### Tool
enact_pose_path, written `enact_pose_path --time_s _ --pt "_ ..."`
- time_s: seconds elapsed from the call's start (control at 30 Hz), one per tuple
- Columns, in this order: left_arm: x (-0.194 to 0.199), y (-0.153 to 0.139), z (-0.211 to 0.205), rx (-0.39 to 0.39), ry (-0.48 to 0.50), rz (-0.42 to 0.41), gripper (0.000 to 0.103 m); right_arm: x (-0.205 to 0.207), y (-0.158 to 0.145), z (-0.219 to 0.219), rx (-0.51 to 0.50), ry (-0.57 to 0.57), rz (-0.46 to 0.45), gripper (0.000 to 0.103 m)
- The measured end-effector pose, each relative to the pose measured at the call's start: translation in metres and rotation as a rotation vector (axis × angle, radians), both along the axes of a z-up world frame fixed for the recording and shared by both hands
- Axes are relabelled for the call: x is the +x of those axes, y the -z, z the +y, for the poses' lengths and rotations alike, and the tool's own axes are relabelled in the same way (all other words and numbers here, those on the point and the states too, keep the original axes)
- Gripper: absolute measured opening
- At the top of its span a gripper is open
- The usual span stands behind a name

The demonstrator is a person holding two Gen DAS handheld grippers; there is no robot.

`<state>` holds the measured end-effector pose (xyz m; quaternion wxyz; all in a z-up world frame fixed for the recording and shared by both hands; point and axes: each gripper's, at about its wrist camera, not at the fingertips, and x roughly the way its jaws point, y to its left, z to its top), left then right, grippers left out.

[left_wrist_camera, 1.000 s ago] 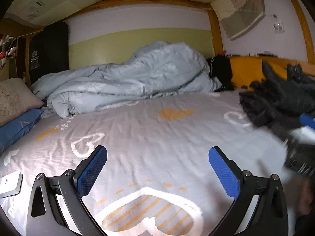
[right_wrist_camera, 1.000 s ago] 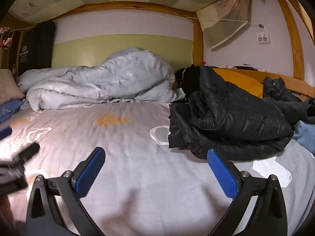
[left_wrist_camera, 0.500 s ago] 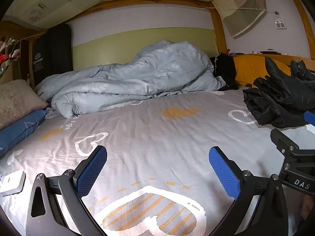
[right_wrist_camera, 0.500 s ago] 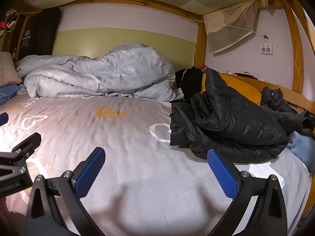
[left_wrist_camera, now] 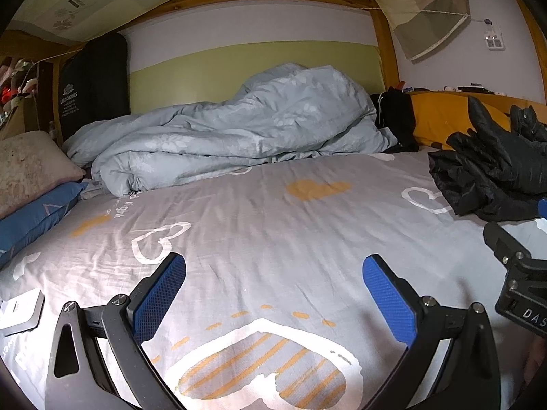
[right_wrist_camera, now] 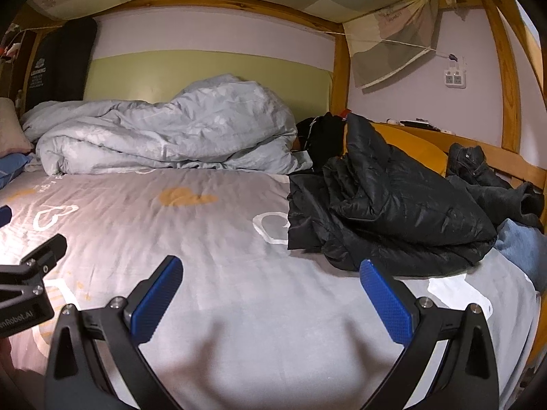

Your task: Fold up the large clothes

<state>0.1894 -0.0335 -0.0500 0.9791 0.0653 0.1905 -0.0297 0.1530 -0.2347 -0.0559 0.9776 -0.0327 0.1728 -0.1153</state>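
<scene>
On dark bag [left_wrist_camera: 92, 82]: "LEOOKING"; right tool [left_wrist_camera: 526, 294]: "DAS".

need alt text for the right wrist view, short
Open right tongs with blue pads hover empty over a grey heart-print bedsheet, facing a crumpled black puffer jacket on the bed's right side. A bunched pale blue duvet lies against the far wall; part of the left tongs shows at the left edge.
</scene>
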Motion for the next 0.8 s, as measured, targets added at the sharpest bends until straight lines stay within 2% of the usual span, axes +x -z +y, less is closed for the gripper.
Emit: enact_pose_path --time_s 0.8 --pt "0.0018 0.0032 -0.0034 0.006 -0.003 0.005 0.103 0.0057 0.002 -0.0067 0.037 0.011 0.029 0.103"
